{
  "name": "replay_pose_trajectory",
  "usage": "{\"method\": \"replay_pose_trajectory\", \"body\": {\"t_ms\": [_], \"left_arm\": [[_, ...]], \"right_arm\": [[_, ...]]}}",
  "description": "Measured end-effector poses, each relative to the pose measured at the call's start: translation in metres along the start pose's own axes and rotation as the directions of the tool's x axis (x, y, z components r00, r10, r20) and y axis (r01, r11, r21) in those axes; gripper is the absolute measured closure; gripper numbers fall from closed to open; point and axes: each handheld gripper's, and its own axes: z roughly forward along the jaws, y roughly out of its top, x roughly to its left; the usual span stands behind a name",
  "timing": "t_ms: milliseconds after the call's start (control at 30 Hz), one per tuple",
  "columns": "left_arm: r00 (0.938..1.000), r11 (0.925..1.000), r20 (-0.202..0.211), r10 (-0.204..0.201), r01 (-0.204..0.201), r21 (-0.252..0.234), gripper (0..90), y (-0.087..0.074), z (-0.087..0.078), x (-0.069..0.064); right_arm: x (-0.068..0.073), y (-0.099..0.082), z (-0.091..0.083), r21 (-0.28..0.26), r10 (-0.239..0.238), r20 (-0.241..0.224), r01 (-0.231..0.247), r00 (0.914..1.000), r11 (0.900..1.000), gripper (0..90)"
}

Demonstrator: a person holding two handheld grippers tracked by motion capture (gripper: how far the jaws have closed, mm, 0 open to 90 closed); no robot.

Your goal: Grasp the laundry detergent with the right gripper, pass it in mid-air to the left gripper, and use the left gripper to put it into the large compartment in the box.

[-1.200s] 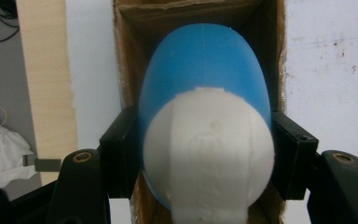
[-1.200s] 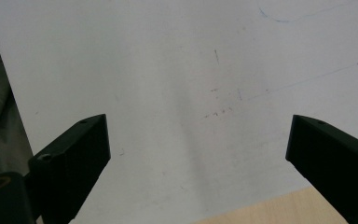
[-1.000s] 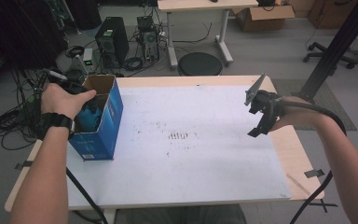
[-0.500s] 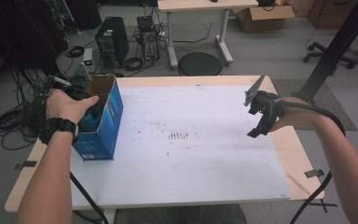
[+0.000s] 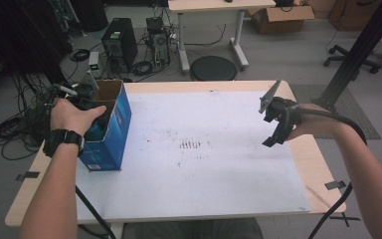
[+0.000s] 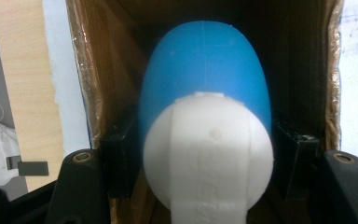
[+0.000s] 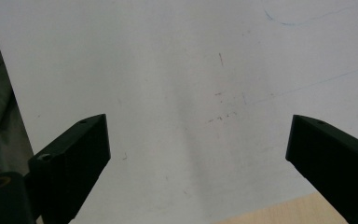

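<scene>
Blue and white bulb-shaped thing (image 6: 204,126) is pinched in my left claw (image 6: 205,154), sitting down inside the open cardboard box (image 5: 110,124). Right claw (image 5: 273,130) is well away from the box, over the white sheet (image 5: 199,164), jaws spread with nothing between them

This looks like a lab or tech workroom: black desktop computer towers (image 5: 120,44) and tangled black cables (image 5: 15,127) sit on the grey floor beyond the far edge of the light wooden table (image 5: 323,174), near a brown cardboard box (image 5: 283,17) and a black wheeled office chair base (image 5: 355,55).
</scene>
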Motion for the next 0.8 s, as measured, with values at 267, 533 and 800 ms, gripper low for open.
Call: {"method": "replay_pose_trajectory", "body": {"t_ms": [267,533,800], "left_arm": [[1.0000,1.0000,-0.002,0.009,-0.009,0.005,37.9,-0.0003,0.0008,-0.0008],[0.9999,0.9999,-0.007,0.012,-0.011,0.011,37.6,-0.0002,0.0008,-0.0031],[0.9996,0.9996,0.006,0.027,-0.027,0.008,35.3,-0.0006,-0.0030,-0.0046]], "right_arm": [[0.0012,0.0000,0.0021,0.006,-0.001,0.004,0.001,1.0000,1.0000,6.2],[0.0026,0.0000,-0.0003,0.007,-0.001,0.010,0.001,1.0000,1.0000,6.2],[0.0029,-0.0027,-0.0003,0.008,0.003,0.010,-0.003,0.9999,1.0000,6.2]]}}
